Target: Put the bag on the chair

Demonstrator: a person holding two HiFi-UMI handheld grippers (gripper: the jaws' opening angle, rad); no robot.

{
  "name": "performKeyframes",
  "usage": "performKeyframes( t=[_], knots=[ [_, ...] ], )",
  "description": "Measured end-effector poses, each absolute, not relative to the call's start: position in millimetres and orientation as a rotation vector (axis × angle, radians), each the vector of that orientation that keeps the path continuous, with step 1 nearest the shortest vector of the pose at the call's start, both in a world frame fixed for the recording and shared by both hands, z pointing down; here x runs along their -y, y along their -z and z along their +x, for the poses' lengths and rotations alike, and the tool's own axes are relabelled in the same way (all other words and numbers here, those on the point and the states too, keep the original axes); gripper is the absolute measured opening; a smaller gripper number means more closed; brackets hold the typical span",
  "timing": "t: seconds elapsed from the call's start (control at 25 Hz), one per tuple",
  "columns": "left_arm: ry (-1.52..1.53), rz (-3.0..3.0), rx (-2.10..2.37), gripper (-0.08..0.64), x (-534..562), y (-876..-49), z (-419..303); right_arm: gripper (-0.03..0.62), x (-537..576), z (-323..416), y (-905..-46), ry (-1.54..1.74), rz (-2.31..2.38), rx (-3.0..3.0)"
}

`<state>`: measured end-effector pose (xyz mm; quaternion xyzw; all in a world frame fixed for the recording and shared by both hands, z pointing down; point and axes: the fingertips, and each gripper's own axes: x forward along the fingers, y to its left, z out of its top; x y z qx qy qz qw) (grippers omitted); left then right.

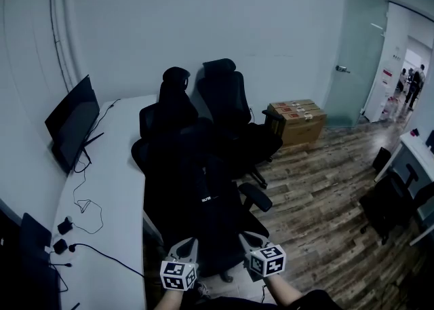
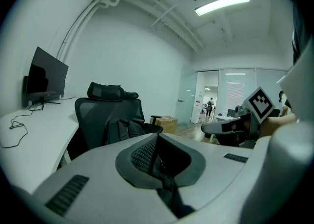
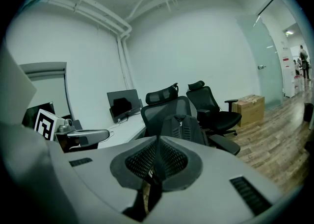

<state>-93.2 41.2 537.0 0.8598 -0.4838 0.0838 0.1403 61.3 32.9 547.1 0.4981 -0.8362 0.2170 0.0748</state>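
The bag (image 1: 203,190) already sits on the seat of the nearest chair (image 1: 163,122), leaning against its backrest, and the left gripper (image 1: 188,245) and right gripper (image 1: 248,238) hover near it with fingers closed on nothing, so the task looks essentially done.

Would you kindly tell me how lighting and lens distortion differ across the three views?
Head view: dim, so the black fabric backpack and the black mesh office chairs merge into one dark mass. Left gripper view: the ceiling strip light glares, and black fisheye corners ring the picture. Right gripper view: evenly lit, white pipes bowed by the lens.
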Motion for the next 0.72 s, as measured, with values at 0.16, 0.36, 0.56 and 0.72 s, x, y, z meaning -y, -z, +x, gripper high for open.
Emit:
performKeyframes(
  t=[0.16, 0.36, 0.56, 0.72],
  knots=[
    [-0.246, 2.486, 1.39, 0.02, -48.2, -536.6, -86.8, 0.054, -38.3, 64.5, -547.5, -0.653, 1.484, 2.508],
    [-0.244, 2.484, 1.386, 0.02, -51.9, -537.4, -82.2, 0.052, -40.8, 67.4, -548.0, -0.669, 1.485, 2.52],
    [-0.236, 2.48, 1.382, 0.02, -51.0, -537.5, -83.2, 0.052, -38.7, 66.5, -547.4, -0.676, 1.492, 2.524],
    [-0.238, 2.482, 1.377, 0.02, -48.0, -538.4, -83.8, 0.051, -36.2, 64.8, -550.0, -0.675, 1.494, 2.518]
  ],
)
